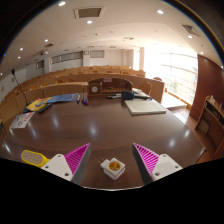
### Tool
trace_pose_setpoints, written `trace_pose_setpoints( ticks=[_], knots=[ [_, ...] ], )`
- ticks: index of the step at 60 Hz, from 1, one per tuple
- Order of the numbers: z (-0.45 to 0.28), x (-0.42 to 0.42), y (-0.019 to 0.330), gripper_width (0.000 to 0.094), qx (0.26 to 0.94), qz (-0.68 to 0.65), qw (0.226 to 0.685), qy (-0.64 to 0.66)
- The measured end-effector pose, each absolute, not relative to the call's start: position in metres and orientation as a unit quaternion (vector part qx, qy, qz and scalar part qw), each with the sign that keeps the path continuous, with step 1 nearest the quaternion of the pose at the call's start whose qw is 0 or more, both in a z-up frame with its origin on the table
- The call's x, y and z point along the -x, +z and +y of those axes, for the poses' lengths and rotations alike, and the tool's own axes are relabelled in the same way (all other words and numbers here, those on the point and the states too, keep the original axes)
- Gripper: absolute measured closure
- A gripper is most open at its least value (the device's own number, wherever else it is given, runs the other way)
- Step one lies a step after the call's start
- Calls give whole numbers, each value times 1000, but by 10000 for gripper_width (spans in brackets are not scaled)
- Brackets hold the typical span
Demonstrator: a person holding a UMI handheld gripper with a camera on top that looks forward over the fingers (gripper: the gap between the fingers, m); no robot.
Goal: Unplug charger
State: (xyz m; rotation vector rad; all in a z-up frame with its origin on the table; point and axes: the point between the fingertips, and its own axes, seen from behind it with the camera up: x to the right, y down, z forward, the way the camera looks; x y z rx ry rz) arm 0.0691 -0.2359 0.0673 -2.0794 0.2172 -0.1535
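**A:** What is closest to you?

**B:** Your claw (112, 150), at the bottom middle of the frame. It is open. The two pink pads (75, 160) stand wide apart, and they have ridges, so I think they grip well.

**A:** Where is the charger?

**B:** Low in the middle, between your fingers. The charger (114, 167) is a small white block with an orange spot on top. There is a gap on each side, so you are not holding it. It looks hard and smooth, with square corners. I think you have lined up this way so both pads can meet its flat sides.

**A:** Can you see the socket or a cord?

**B:** No, I cannot tell what it is plugged into.

**A:** What else is close?

**B:** A yellow thing (33, 158) at the lower left, just outside your left finger. It is flat and rounded. I cannot tell what it is.

**A:** And past the fingers?

**B:** A big brown table (100, 128) fills the middle. It is shiny and looks like wood. A white paper (21, 121) lies at its left edge. Farther back, left of middle, are blue and yellow things (48, 101). Right of middle is a flat grey board (146, 106).

**A:** And farthest?

**B:** Bright windows (180, 72) on the right, and small round lights (88, 21) at the top.
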Motion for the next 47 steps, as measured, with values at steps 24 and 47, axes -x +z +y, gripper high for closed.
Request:
trace_pose_setpoints(
  ticks=[24,47],
  knots=[
    [-400,1,122,88,865,53,491,-94],
    [-495,38,141,89,865,51,491,-92]
  ],
)
